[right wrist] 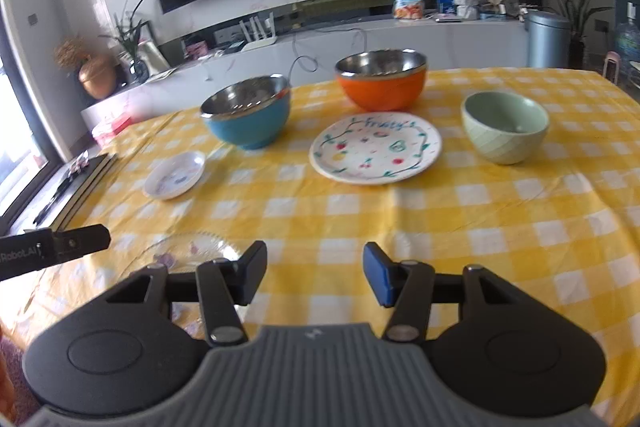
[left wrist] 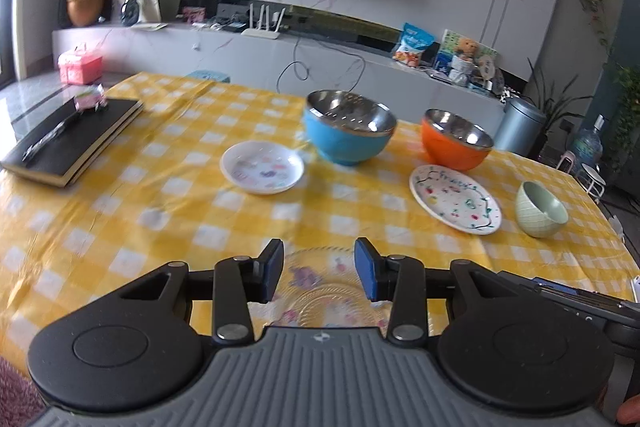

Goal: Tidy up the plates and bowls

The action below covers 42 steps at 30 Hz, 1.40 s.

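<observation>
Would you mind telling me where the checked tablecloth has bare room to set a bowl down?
Bare cloth lies ahead of the right gripper, bordered by the fruit-painted white plate and pale green ceramic bowl. Another patch sits between the black notebook and small white saucer. It is crowded around the blue steel-lined bowl and orange steel-lined bowl.

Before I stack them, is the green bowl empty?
Empty as far as shown: the green bowl stands upright, its visible inside bare.
</observation>
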{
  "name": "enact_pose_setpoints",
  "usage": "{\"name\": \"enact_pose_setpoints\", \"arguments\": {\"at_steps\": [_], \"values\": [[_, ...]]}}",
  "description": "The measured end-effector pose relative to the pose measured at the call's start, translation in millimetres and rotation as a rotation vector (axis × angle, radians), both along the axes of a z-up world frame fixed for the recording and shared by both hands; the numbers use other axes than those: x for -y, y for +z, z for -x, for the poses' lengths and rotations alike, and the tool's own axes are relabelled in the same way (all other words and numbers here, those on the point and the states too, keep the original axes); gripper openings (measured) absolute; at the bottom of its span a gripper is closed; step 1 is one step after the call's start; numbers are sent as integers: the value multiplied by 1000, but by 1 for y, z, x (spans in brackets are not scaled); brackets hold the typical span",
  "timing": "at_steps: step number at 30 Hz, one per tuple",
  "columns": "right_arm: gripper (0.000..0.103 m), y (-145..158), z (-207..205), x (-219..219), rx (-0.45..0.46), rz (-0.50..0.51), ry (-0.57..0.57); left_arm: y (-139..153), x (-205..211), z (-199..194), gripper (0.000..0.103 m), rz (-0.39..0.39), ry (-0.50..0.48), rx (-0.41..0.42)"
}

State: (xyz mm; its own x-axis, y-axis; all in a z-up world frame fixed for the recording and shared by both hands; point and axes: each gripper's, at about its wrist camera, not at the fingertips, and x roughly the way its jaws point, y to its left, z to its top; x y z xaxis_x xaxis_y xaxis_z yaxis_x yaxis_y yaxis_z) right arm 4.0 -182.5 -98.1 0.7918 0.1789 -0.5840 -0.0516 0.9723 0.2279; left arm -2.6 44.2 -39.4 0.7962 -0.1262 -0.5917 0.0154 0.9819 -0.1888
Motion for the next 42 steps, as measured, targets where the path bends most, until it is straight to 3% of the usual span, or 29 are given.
{"name": "enact_pose_setpoints", "arguments": {"at_steps": [8,15,19,28,42], "values": [[53,11,0,39,50,-45,-90,17,37,-26,46,-1,-77,21],[53,6,-12,62,10,-68,-131,18,66,-55,61,3,-146,-4],[56,1,-25,71,-13,-49,-147,11,78,-77,66,20,-171,-54],[57,-5,-64,92,-18,-32,-183,-5,90,-123,66,89,-164,-107],[57,-27,-128,92,-55,-12,-160,-43,96,-177,66,105,-136,-211]]}}
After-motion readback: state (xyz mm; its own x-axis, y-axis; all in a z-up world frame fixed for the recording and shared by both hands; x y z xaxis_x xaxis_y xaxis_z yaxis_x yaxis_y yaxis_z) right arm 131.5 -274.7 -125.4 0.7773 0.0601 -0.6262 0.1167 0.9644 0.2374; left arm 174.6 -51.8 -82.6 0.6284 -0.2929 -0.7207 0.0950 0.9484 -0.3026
